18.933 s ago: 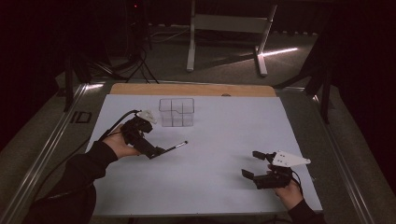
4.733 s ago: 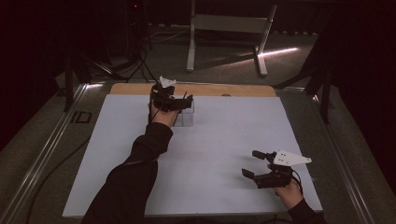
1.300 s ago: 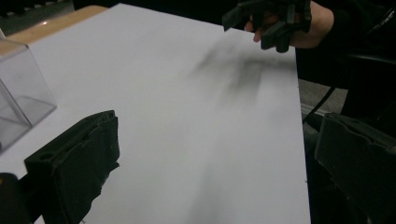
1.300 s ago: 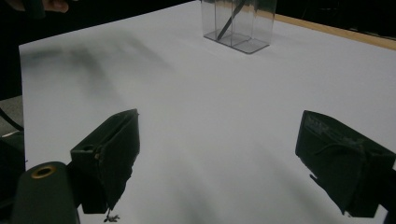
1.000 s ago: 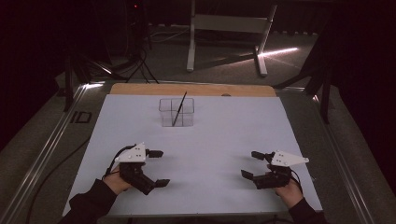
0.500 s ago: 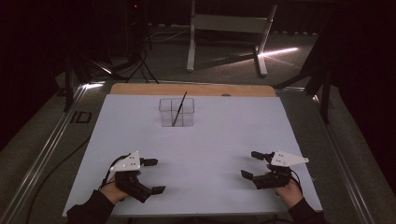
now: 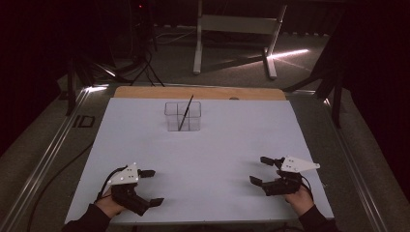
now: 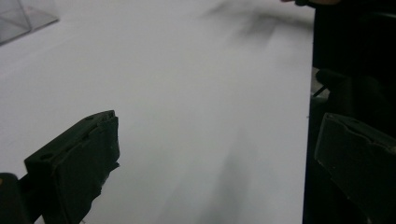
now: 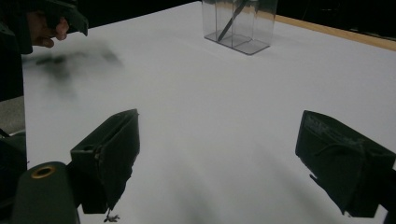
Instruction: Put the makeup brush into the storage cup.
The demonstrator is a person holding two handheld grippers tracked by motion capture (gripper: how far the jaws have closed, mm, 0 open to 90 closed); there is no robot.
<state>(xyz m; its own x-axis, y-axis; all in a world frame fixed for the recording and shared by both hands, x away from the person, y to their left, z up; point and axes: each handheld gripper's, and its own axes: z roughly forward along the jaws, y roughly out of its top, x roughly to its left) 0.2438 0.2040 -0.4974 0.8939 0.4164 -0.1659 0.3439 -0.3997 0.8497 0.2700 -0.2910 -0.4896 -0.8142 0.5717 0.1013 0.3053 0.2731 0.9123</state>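
You had both grippers parked near the front edge of the desk (image 7: 203,145), the left gripper (image 7: 149,187) by the front-left corner and the right gripper (image 7: 262,170) by the front-right one, each with its jaws wide apart and nothing between them. The pen (image 7: 185,113) stood in the clear box (image 7: 182,116), which sat toward the back edge of the desk, a little left of its middle and well apart from both of your hands. The pen leaned rather than stood upright: its long axis ran steeply up and down, the lower end resting on the floor of the box and the upper end tipped toward the back and slightly to your right, poking out above the rim. In the right gripper view it looked to sit in one of the box's compartments (which one I could not tell). Judging by that, the placing step looked finished and you were at rest between moves. If anything was left to do, the next move would have called for a long reach forward from either hand to the box, with the jaws lined up across the slanted pen.
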